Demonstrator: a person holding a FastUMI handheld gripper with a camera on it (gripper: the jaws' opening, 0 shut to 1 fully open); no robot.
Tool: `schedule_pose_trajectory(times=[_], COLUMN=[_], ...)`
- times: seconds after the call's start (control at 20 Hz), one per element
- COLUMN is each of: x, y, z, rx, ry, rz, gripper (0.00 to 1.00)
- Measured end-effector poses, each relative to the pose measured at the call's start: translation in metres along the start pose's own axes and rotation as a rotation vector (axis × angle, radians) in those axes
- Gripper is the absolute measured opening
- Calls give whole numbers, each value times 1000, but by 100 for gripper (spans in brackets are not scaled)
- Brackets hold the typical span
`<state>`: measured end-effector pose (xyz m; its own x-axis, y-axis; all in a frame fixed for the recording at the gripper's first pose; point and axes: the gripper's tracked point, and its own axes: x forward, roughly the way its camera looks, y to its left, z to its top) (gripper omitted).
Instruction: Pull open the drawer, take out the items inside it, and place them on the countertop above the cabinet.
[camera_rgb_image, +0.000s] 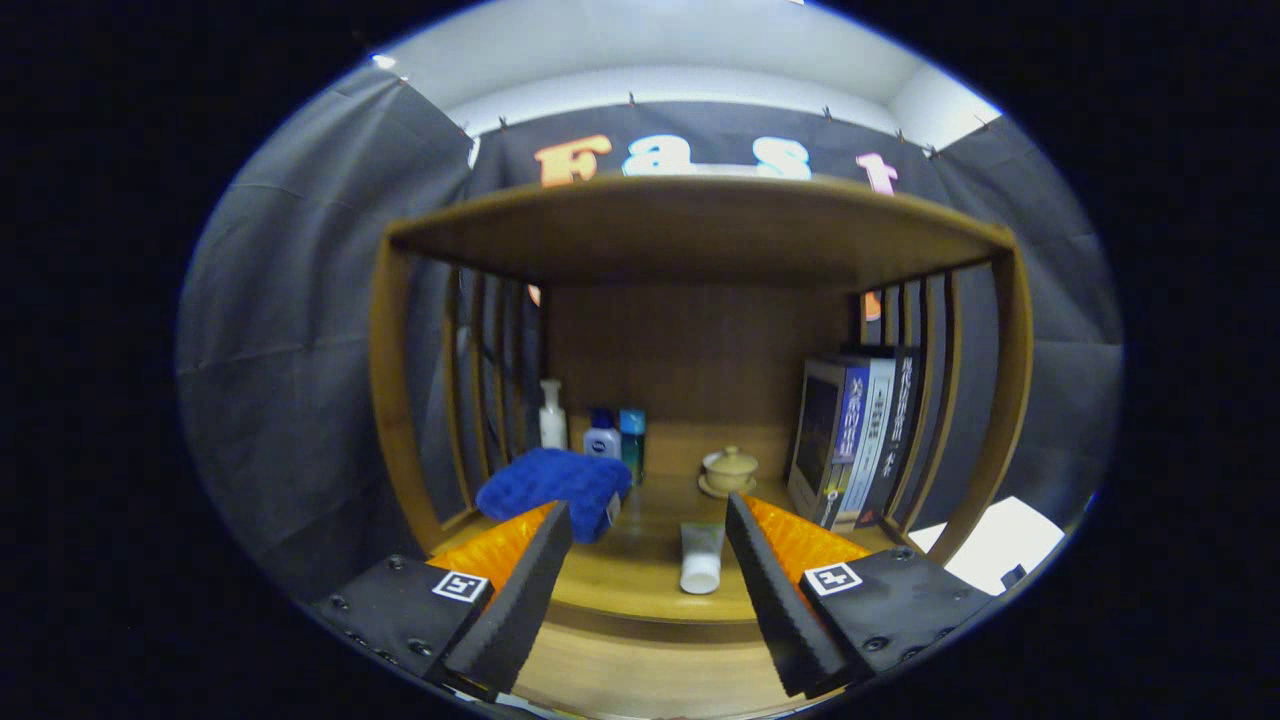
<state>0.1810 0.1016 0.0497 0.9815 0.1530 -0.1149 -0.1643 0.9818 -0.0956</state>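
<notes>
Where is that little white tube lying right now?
The tube lies on the wooden countertop, just ahead of the open gripper, between its jaws, with the blue cloth to its left and the lidded cup behind.

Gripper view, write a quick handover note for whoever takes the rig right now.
Tongs: open, holding nothing, aimed at the countertop.
On the countertop: a white tube lies between the fingers, a blue cloth sits by the left one; beyond are bottles, a lidded cup and books.
Drawer: its state can't be told from here.
Left: check the drawer and lift out anything remaining.
</notes>
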Motion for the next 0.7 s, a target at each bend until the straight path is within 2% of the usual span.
schedule_pose_trajectory(times=[0.1,0.25,0.4,0.7], x=[-23,-51,-70,-105], y=[15,37,35,39], z=[0,-15,-37,-74], rx=[-24,16,16,48], ry=[-48,-82,-114,-93], rz=[13,51,24,9], gripper=[99,99,99,98])
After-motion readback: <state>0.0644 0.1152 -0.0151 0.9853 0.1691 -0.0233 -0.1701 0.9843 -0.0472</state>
